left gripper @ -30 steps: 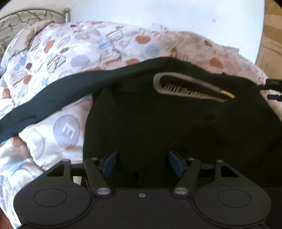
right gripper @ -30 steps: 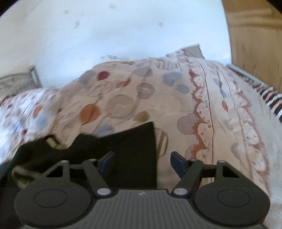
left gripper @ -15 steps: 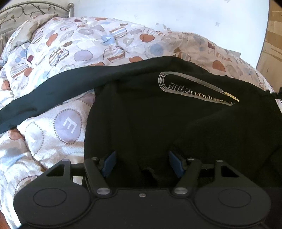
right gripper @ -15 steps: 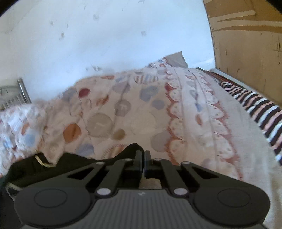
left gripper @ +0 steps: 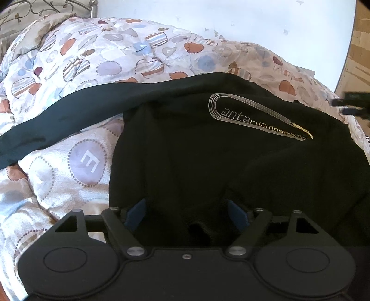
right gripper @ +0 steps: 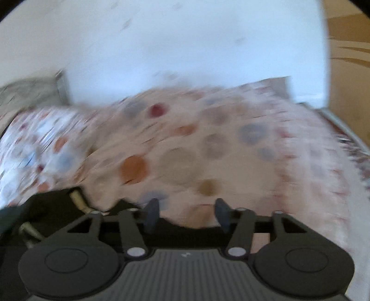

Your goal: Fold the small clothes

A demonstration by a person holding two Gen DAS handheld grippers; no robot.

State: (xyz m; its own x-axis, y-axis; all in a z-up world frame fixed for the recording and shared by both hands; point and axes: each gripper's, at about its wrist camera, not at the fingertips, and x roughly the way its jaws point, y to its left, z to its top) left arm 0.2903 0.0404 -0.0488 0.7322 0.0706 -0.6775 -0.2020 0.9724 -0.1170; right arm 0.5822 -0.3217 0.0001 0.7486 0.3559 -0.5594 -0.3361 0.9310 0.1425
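Observation:
A black garment (left gripper: pixel 208 157) with a silver loop logo (left gripper: pixel 254 118) lies spread on a patterned quilt (left gripper: pixel 87 58). One long dark sleeve (left gripper: pixel 69 118) stretches to the far left. My left gripper (left gripper: pixel 187 213) is open, its blue pads on either side of the garment's near edge. My right gripper (right gripper: pixel 187 214) is open and empty over the quilt (right gripper: pixel 208 150), with the garment's right edge (right gripper: pixel 53 208) just left of and below it. The right wrist view is blurred. The right gripper also shows at the right edge of the left wrist view (left gripper: pixel 351 103).
A metal headboard (left gripper: pixel 46 7) and a white wall (left gripper: pixel 231 23) stand behind the bed. A wooden panel (right gripper: pixel 349 69) rises at the right. The quilt bulges high at the back.
My right gripper shut on the garment's edge half a second ago, and now it is open again and swinging left. My left gripper has stayed open and nearly still.

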